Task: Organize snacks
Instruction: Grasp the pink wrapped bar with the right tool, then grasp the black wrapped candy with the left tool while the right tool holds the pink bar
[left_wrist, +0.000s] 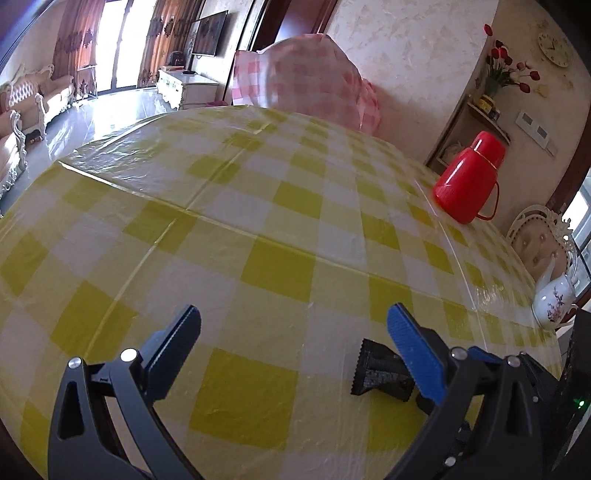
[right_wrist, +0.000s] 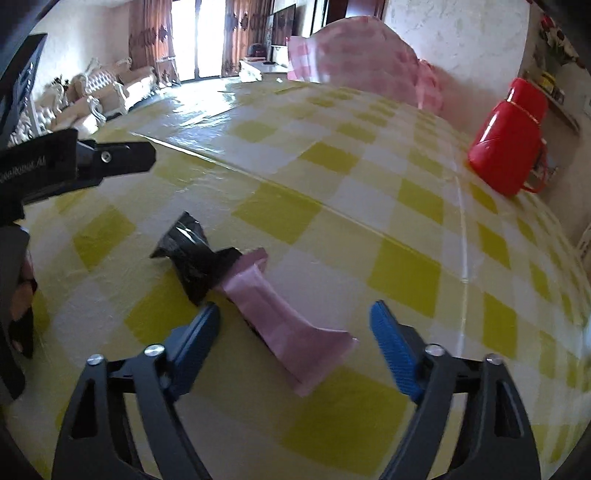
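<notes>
Only the right wrist view shows both snacks: a pink wrapper (right_wrist: 291, 325) lies between the released right tongs (right_wrist: 295, 317), its pads clear of it, and a black wrapper (right_wrist: 192, 254) touches its far end. The left wrist view catches just one black packet end (left_wrist: 380, 373) beside the released left tongs (left_wrist: 295, 325), nothing between them. Beyond, the checked bench (left_wrist: 258, 206) runs bare to its far edge; a red flask (left_wrist: 469, 177) stands near the right edge, a white teapot (left_wrist: 554, 299) nearer.
</notes>
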